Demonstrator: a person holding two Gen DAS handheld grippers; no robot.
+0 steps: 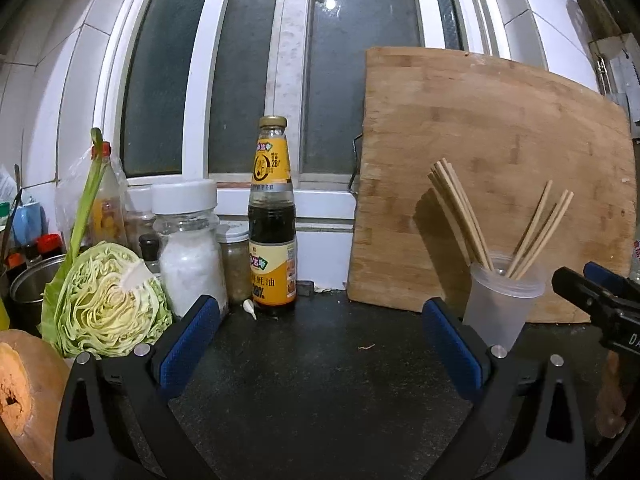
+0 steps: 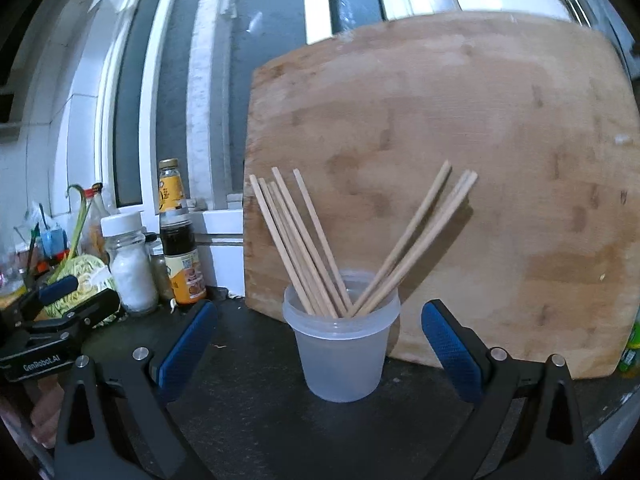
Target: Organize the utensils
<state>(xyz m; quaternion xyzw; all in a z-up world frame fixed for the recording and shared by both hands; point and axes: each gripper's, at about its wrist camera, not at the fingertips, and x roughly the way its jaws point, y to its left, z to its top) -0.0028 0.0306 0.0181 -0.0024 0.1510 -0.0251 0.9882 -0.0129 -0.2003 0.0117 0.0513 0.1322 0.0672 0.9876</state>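
Wooden chopsticks point(image 2: 320, 248) stand in the translucent plastic cup point(image 2: 340, 356) at frame centre; both grippers, left gripper point(image 1: 320, 344) and right gripper point(image 2: 320, 344), gape empty.

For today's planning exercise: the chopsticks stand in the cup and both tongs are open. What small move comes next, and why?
Probably ease the right tongs back from the plastic cup. All visible chopsticks already stand inside it, both tongs are open and empty, and no loose utensil shows on the dark counter.
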